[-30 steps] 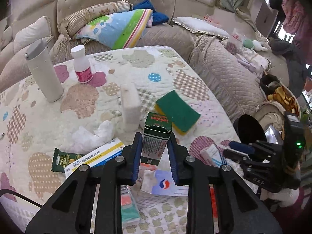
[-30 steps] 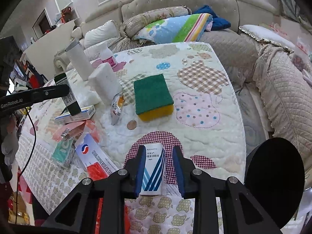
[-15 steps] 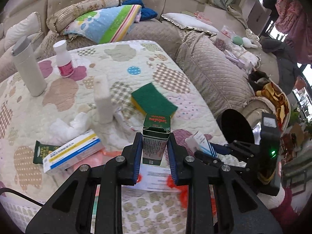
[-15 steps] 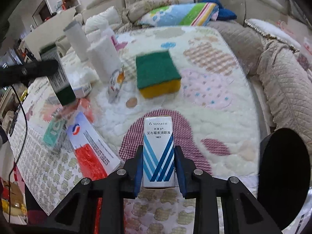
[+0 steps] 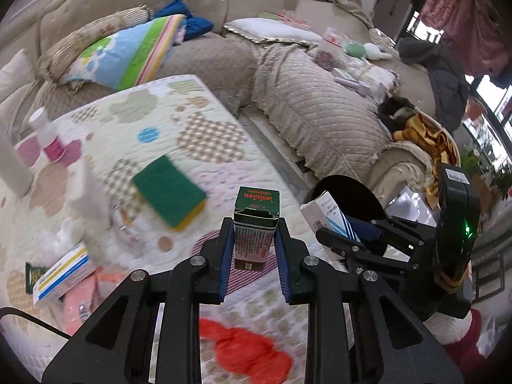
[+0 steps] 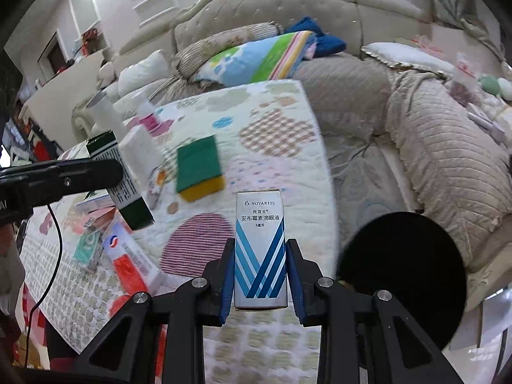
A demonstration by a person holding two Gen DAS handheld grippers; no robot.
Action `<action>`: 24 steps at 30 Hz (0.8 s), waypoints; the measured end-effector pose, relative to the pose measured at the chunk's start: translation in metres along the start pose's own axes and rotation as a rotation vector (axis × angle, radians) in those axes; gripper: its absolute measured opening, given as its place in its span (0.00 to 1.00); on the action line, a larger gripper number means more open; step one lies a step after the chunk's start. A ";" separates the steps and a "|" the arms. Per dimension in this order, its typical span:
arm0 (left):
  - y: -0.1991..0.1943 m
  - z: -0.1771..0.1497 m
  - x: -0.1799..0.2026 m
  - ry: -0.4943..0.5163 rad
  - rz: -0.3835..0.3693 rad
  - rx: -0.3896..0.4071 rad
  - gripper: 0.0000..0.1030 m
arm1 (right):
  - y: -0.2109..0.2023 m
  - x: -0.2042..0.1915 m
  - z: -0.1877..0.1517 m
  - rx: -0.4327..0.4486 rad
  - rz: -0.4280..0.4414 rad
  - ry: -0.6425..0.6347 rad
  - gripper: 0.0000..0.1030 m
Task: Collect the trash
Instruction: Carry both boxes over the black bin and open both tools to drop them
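Note:
My left gripper [image 5: 254,246] is shut on a small green carton [image 5: 254,224] with its top flap open, held above the quilted table's right edge. My right gripper [image 6: 260,256] is shut on a white and blue Novartis eye-drop box [image 6: 260,249], also lifted. In the left wrist view the right gripper [image 5: 339,233] with its box [image 5: 326,214] sits in front of a round black bin [image 5: 348,198]. In the right wrist view the bin [image 6: 403,272] stands right of the table, and the left gripper's finger [image 6: 64,179] holds the green carton [image 6: 124,185] at left.
On the table [image 5: 204,121] lie a green and yellow sponge [image 5: 169,190], a white and blue box [image 5: 60,278], a red and white box [image 6: 134,259], crumpled tissue, a pink-labelled bottle [image 5: 48,134] and a white tumbler [image 6: 105,115]. A beige sofa [image 5: 320,115] surrounds the table.
Both grippers have moved right toward the black bin, each carrying its box. The right gripper has lifted its box off the table.

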State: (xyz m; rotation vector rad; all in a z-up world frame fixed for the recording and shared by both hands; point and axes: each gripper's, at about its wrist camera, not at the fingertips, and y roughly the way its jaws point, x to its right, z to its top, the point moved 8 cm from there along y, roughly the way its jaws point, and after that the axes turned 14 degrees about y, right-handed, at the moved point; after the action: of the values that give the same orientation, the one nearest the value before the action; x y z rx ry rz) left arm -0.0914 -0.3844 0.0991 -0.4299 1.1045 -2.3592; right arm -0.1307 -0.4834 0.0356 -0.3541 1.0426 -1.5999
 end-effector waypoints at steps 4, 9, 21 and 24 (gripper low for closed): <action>0.010 0.016 0.025 0.044 -0.012 -0.002 0.22 | -0.012 0.030 0.004 0.020 -0.029 0.047 0.28; 0.027 0.031 0.053 0.086 -0.029 -0.015 0.22 | -0.022 0.069 0.008 0.039 -0.072 0.104 0.28; 0.069 0.044 0.095 0.120 -0.087 -0.070 0.22 | -0.029 0.133 0.009 0.050 -0.148 0.196 0.28; 0.078 0.045 0.102 0.120 -0.100 -0.084 0.22 | -0.027 0.141 0.008 0.047 -0.155 0.210 0.28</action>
State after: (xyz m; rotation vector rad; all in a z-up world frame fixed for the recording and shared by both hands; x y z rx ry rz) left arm -0.1310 -0.5120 0.0733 -0.3856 1.2674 -2.4601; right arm -0.1870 -0.6147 0.0192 -0.2436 1.1570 -1.8279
